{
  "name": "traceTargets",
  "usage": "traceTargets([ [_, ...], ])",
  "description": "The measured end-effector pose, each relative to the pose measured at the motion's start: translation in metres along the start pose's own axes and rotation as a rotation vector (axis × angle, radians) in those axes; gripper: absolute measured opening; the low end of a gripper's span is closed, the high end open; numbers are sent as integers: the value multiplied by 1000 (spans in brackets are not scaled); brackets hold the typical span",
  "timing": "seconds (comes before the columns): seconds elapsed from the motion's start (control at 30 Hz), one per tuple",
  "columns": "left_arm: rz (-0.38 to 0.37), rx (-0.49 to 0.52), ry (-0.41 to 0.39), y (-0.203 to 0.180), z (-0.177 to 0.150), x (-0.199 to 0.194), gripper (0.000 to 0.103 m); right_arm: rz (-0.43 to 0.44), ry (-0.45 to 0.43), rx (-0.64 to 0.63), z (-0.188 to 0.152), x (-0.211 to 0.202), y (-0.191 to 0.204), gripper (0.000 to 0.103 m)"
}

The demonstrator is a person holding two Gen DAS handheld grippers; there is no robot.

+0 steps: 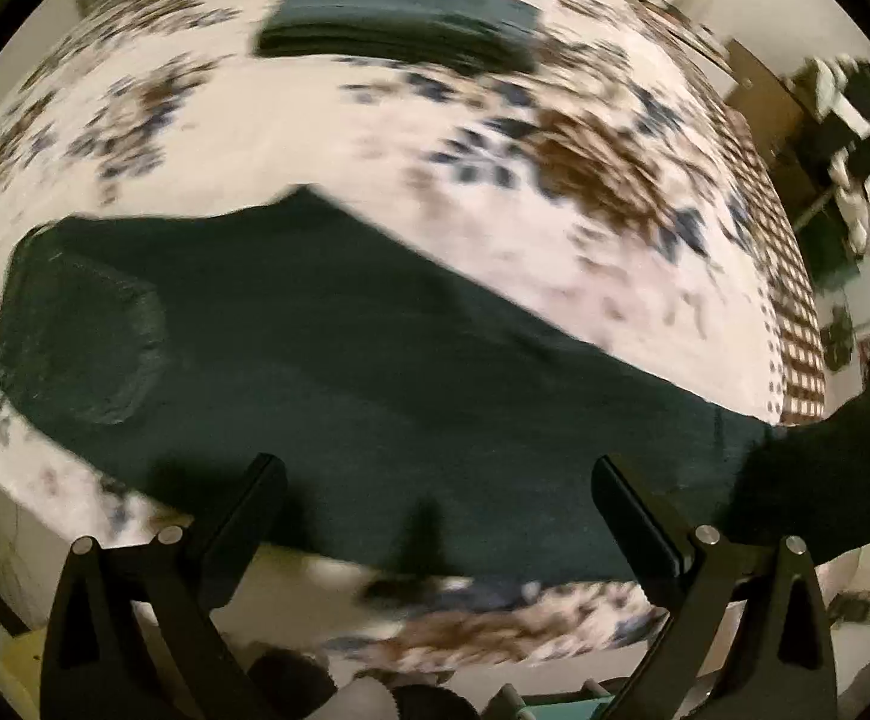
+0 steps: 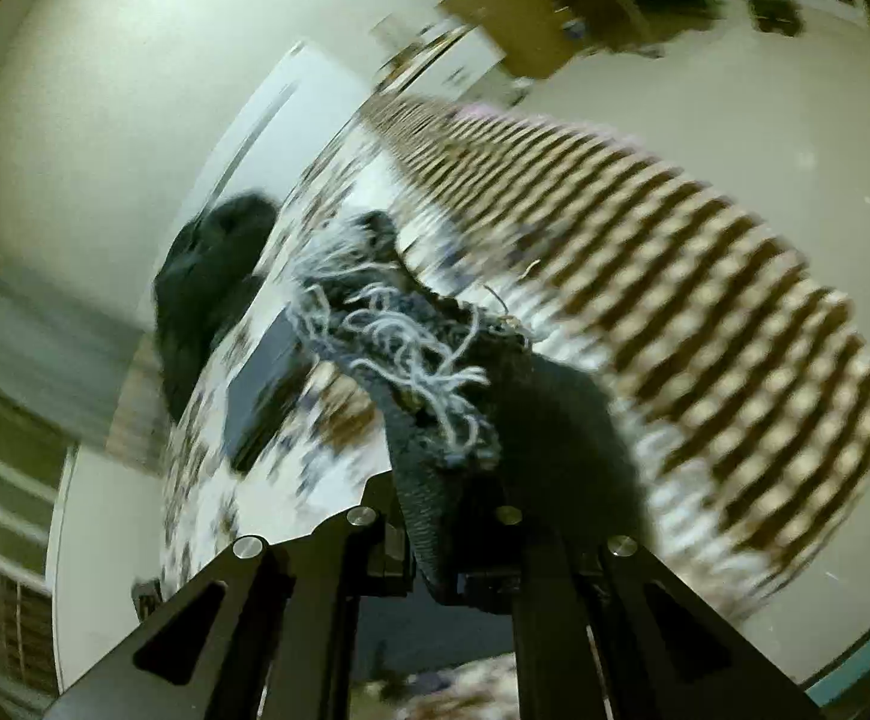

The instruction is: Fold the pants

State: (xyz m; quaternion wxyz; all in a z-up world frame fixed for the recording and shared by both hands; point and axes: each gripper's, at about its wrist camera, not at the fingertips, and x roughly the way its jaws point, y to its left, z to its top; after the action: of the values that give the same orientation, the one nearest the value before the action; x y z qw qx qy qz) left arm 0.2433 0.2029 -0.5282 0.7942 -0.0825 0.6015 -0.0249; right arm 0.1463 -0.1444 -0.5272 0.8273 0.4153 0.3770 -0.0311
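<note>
Dark green-black pants [image 1: 327, 372] lie spread on a floral bedsheet [image 1: 291, 138], back pocket at the left. My left gripper [image 1: 435, 480] is open and empty, hovering just above the pants' near edge. My right gripper [image 2: 444, 540] is shut on the pants' frayed hem [image 2: 429, 372], which has loose white threads, and holds it lifted above the bed. The lifted leg end also shows at the right edge of the left wrist view [image 1: 843, 480]. The image is blurred by motion.
A folded dark garment [image 1: 399, 24] lies on the far side of the bed; it also shows in the right wrist view [image 2: 261, 384]. A brown checked cloth [image 2: 705, 276] covers the bed's end. A wooden cabinet [image 1: 759, 102] stands by the wall.
</note>
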Motion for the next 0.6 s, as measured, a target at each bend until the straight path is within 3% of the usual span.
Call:
traceTargets([
  [0.23,86,-99,-2,112,-22,-22,103,48,180,-150,-96,93,93,9],
  [0.37,135,-172,5,169,-37,-20,103,37,305,-293,-168,159,139,9],
  [0.43,140,-211,14,192,-42,-18,103,-7,358,-385,-203,189,157,9],
  [0.5,146,-242,6,211,-46,-17,103,-108,397,-463,-235,218,164,9],
  [0.6,155,-255,-15,222,-47,-18,103,-207,453,-514,-262,240,166,18],
])
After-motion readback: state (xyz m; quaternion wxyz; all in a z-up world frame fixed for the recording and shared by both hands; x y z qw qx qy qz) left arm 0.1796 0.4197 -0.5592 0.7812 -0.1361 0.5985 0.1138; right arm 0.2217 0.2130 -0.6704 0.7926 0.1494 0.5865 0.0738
